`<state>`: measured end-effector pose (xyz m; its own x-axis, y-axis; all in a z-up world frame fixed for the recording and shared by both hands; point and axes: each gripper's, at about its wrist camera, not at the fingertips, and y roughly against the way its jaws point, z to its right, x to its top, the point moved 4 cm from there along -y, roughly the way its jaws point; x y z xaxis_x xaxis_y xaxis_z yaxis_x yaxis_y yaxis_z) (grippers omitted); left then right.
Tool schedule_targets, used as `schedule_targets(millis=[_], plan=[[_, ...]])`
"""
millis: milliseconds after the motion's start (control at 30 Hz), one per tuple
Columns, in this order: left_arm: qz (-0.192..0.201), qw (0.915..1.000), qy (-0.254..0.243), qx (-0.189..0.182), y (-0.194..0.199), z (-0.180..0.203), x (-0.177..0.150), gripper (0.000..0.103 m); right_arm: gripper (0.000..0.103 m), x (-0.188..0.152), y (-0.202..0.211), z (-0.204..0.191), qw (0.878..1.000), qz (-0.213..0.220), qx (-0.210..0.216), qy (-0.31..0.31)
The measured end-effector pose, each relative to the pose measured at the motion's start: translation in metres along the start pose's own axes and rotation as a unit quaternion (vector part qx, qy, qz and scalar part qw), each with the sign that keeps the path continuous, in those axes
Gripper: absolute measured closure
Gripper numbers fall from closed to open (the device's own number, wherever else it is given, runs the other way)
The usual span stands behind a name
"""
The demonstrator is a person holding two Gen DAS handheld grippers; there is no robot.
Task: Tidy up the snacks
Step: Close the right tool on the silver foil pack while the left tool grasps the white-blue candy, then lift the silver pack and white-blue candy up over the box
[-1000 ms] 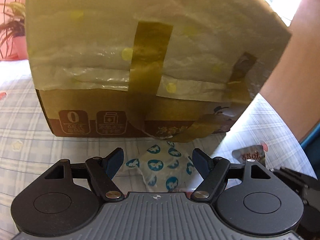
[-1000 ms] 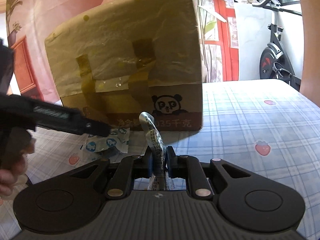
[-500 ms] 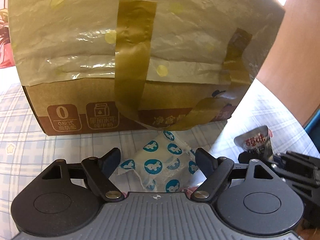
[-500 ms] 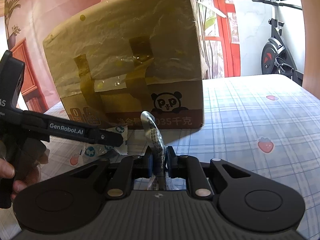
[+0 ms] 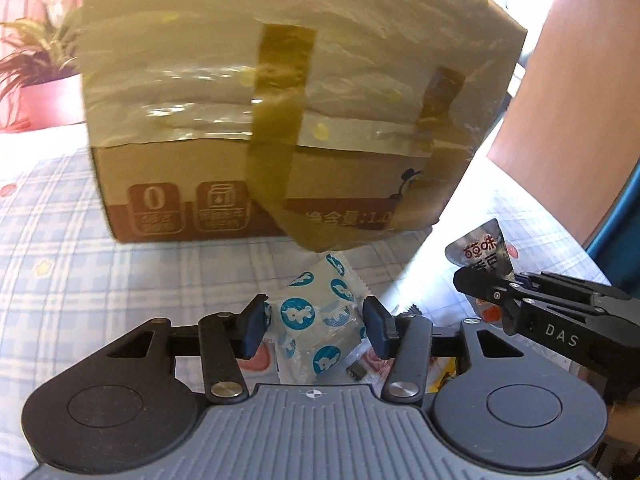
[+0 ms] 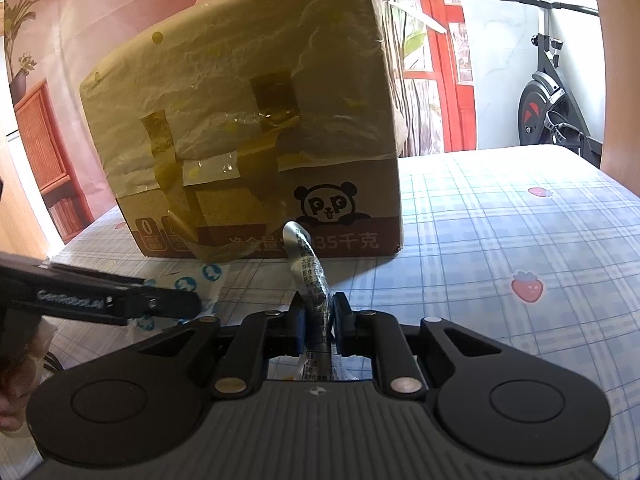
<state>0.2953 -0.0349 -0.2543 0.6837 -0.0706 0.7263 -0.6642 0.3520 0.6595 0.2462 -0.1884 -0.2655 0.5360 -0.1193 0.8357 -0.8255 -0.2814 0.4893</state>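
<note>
While the left claw [image 5: 314, 326] is closing around the white packet with blue prints [image 5: 316, 320], its jaws have just been narrowing and the packet is sitting between them; pads look just beside or barely touching the film, so a firm grip is not yet certain. The packet is lying on the checked surface [image 5: 72, 276], just in front of the taped cardboard box [image 5: 280, 112]. Judgement: light, soft, crinkly film, likely slippery; best taken across the puffed middle, not the thin crimped ends. The right claw [image 6: 319, 316] is clamping a silver sachet [image 6: 310, 280] at its lower part, the upper end standing free and bending slightly, so it is handling as thin and floppy
</note>
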Motion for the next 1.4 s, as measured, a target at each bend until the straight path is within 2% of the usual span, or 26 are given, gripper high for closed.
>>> schedule_targets(millis=[167, 567, 767, 933, 1133, 1267, 1400], plan=[[0.025, 0.9996, 0.014, 0.007, 0.026, -0.008, -0.001, 0.049, 0.088, -0.001, 0.001, 0.001, 1.000, 0.001, -0.001, -0.001], [0.072, 0.9974, 0.006, 0.011, 0.078, -0.015, 0.012, 0.049, 0.088, 0.013, 0.017, -0.003, 1.000, 0.016, -0.004, 0.003], [0.111, 0.9938, -0.002, 0.012, 0.107, -0.013, 0.030, 0.049, 0.088, 0.058, 0.048, -0.016, 0.997, 0.069, 0.012, 0.016], [0.126, 0.9919, 0.018, 0.003, 0.121, -0.020, 0.036, 0.049, 0.088, 0.103, 0.069, -0.032, 0.992, 0.116, 0.025, 0.043], [0.139, 0.9900, 0.022, 0.005, 0.132, -0.027, 0.044, 0.049, 0.088, 0.133, 0.072, -0.047, 0.989, 0.127, 0.038, 0.059], [0.178, 0.9839, 0.008, 0.001, 0.150, -0.024, 0.077, 0.049, 0.088, 0.159, 0.066, -0.055, 0.987, 0.134, 0.048, 0.069], [0.208, 0.9780, -0.011, -0.006, 0.156, -0.016, 0.125, 0.049, 0.088, 0.197, 0.053, -0.064, 0.985, 0.142, 0.056, 0.079]])
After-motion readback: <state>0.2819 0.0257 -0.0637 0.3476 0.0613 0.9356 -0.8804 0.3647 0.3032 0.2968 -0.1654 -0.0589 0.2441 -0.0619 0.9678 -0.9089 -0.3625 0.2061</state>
